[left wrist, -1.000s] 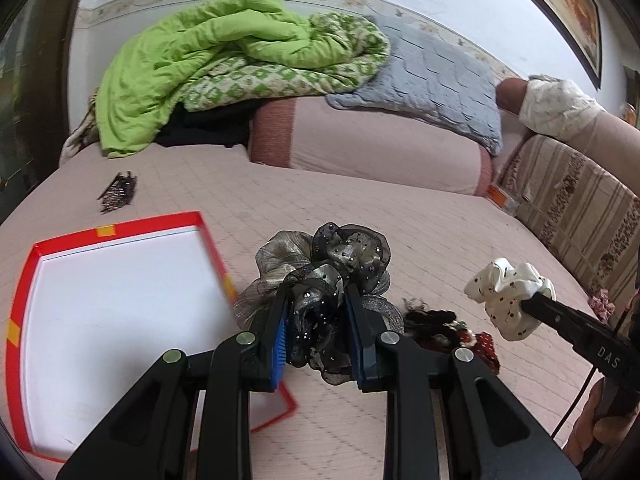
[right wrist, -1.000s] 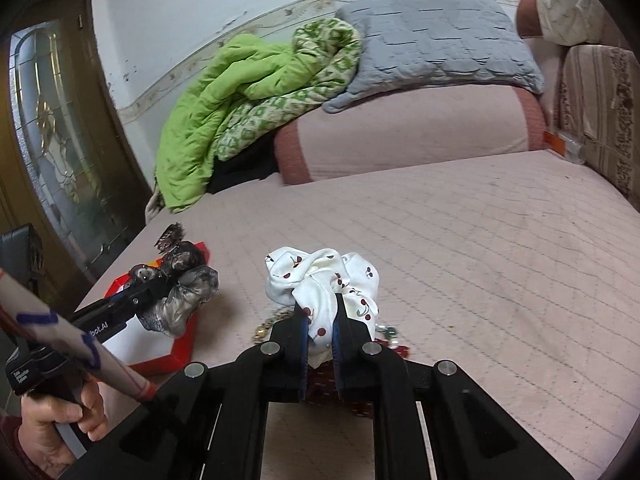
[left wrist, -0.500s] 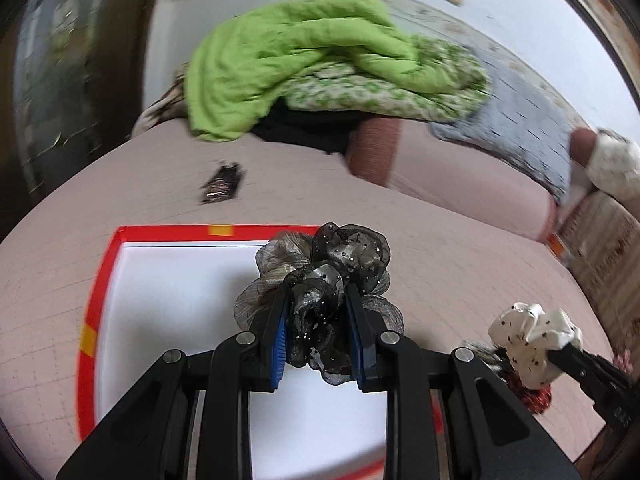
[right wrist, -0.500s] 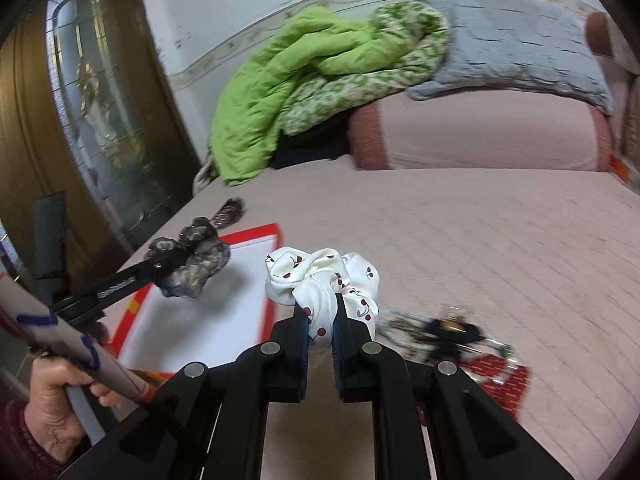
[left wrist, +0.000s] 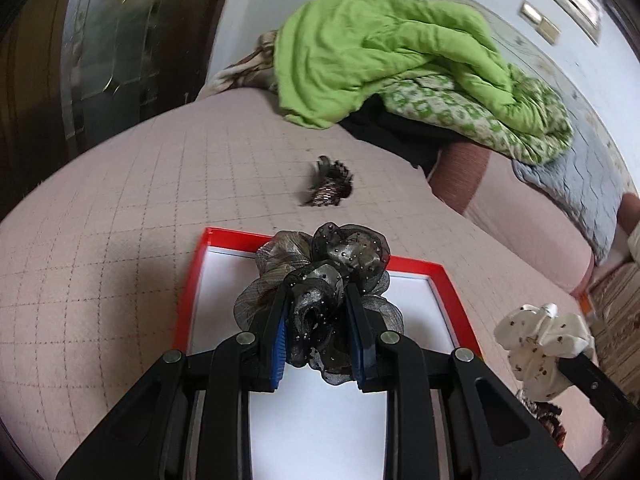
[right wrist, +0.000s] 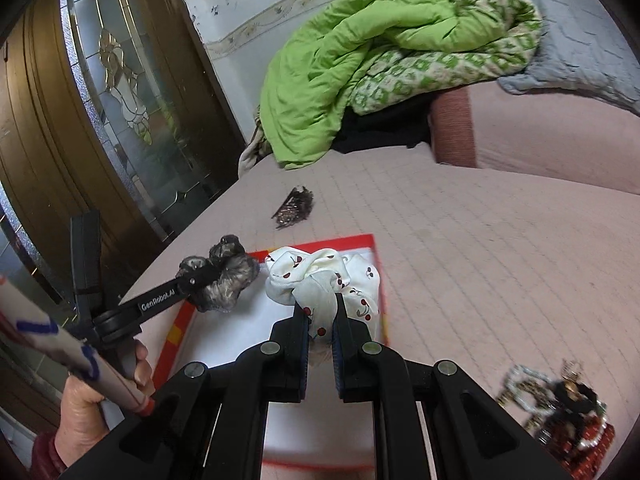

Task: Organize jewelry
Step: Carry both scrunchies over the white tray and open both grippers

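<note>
My left gripper [left wrist: 316,312] is shut on a dark grey sheer scrunchie [left wrist: 324,276] and holds it above the white inside of a red-rimmed box lid [left wrist: 448,280]. My right gripper [right wrist: 322,304] is shut on a white scrunchie with red cherries [right wrist: 316,276], also over the red-rimmed lid [right wrist: 378,264]. The left gripper with its dark scrunchie [right wrist: 224,280] shows at the left in the right wrist view. The white scrunchie [left wrist: 540,344] shows at the right in the left wrist view.
A dark hair claw [left wrist: 328,188] lies on the pink quilt beyond the lid. A heap of bead jewelry [right wrist: 568,412] lies at the right. A green duvet [left wrist: 380,52] and a pink bolster [right wrist: 540,128] are at the back. A wooden door [right wrist: 80,120] stands left.
Both grippers have swung left with their scrunchies, from beside the lid to above its white inside. The jewelry heap now sits far to the right.
</note>
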The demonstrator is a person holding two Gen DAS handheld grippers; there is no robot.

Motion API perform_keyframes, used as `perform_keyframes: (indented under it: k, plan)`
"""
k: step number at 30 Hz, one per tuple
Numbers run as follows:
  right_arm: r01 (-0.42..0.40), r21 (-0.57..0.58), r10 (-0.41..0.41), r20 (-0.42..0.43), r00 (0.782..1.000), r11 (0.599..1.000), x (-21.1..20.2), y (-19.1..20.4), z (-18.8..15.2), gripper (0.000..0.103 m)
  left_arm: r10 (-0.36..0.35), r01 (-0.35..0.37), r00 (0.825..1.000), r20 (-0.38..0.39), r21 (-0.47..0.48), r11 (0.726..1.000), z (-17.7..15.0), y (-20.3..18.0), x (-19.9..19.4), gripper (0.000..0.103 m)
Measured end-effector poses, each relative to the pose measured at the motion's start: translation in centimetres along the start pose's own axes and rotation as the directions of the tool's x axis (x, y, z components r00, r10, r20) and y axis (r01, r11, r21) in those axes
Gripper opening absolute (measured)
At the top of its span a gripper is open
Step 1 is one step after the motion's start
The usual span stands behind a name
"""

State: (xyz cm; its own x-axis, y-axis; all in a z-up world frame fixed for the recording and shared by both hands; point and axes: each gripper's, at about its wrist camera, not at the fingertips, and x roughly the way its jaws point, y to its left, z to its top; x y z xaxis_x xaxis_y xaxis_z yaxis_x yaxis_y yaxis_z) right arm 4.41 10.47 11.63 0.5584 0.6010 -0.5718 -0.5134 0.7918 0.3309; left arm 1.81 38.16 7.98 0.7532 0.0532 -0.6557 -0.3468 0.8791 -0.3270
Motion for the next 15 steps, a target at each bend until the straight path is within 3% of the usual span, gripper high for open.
perform_keyframes:
  k: [7,15]
  plan:
    - [0.0,-0.025,-0.002,-0.075,0.997,1.0,6.0,2.1,1.6,0.011,-0.009,0.008,0.998,-0.06,-0.024,1.0,0.6,0.5,2.2,0.025]
    - [0.064,-0.068,-0.073,-0.145,0.987,0.996,11.7,1.8,2.5,0.011,0.031,-0.032,0.994,-0.101,-0.011,0.999,0.7,0.5,3.8,0.025]
